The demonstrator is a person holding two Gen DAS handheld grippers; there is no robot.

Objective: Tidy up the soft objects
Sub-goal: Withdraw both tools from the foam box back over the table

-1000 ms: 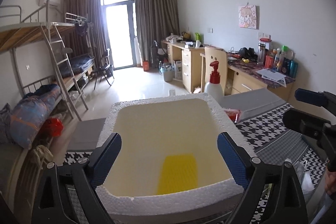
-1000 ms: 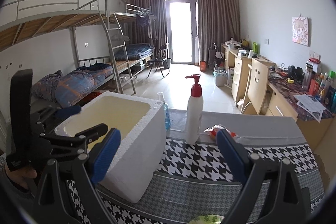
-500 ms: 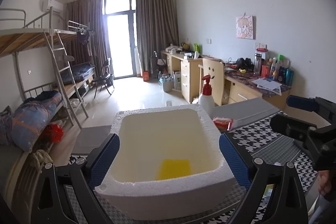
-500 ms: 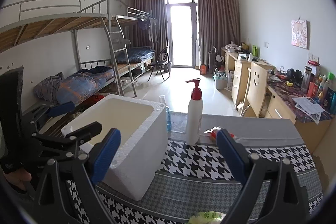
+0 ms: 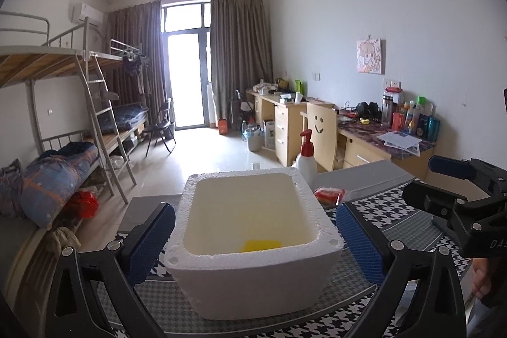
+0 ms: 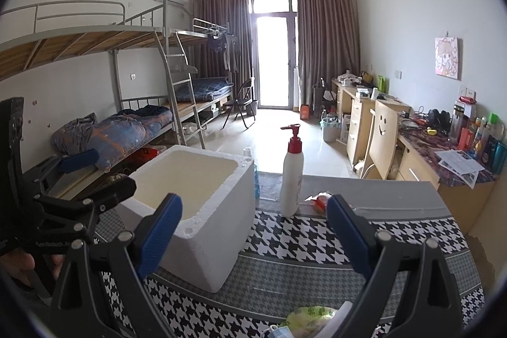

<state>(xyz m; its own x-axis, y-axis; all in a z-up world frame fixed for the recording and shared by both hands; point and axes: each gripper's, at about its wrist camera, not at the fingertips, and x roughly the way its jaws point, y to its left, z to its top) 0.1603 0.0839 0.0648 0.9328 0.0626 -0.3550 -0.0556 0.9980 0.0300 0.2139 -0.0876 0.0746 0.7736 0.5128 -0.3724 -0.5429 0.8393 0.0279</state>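
Note:
A white foam box (image 5: pixel 256 268) stands on the houndstooth tablecloth (image 6: pixel 301 268); it also shows in the right wrist view (image 6: pixel 202 230). A yellow soft object (image 5: pixel 261 245) lies on its floor. My left gripper (image 5: pixel 256 246) is open and empty, held before the box's near wall. My right gripper (image 6: pixel 253 236) is open and empty, right of the box, and shows in the left wrist view (image 5: pixel 443 189). A pale green soft packet (image 6: pixel 312 315) lies under the right gripper. A red packet (image 5: pixel 329 194) lies behind the box.
A white pump bottle with a red top (image 6: pixel 291 176) stands right of the box. Beyond the table are a bunk bed (image 6: pixel 142 122), a desk (image 6: pixel 443 154) with bottles and papers, and a chair (image 6: pixel 385 132).
The left gripper has pulled back and risen from above the box, so the box's near wall now shows. The right gripper has risen slightly. Both stay open.

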